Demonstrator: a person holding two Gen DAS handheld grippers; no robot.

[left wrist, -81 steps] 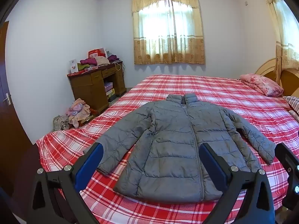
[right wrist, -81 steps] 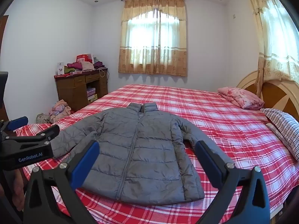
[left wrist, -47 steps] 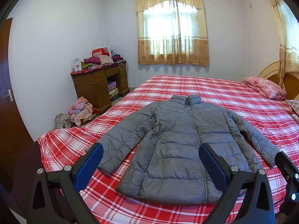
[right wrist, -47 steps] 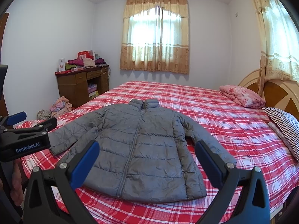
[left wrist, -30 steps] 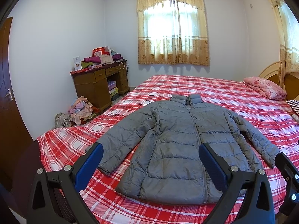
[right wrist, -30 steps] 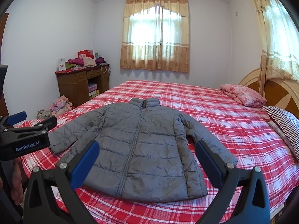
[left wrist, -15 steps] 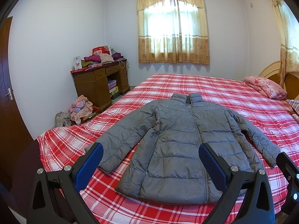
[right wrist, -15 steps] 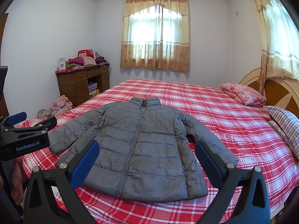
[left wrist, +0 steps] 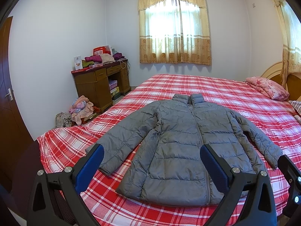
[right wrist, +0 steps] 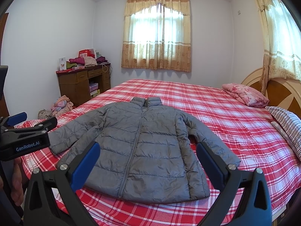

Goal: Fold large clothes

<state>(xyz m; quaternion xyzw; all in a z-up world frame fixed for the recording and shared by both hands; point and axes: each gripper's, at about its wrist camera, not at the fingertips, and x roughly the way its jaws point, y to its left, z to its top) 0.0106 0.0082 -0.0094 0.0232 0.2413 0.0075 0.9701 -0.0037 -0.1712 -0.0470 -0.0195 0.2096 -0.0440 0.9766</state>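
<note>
A grey puffer jacket lies flat and zipped on the red plaid bed, collar toward the window, both sleeves spread out to the sides. My left gripper hovers open above the jacket's hem near the bed's front edge, with nothing between its blue pads. My right gripper is also open and empty, held over the lower half of the jacket. The left gripper's body shows at the left edge of the right wrist view, with a hand below it.
A wooden desk piled with clothes and boxes stands against the left wall, with a heap of clothes on the floor beside it. A pink folded quilt and a striped pillow lie by the headboard. A brown door is at far left.
Both cameras have drifted slightly, tilting a little so the jacket sits marginally lower and nearer in view. The jacket has not moved and both grippers stay open.
</note>
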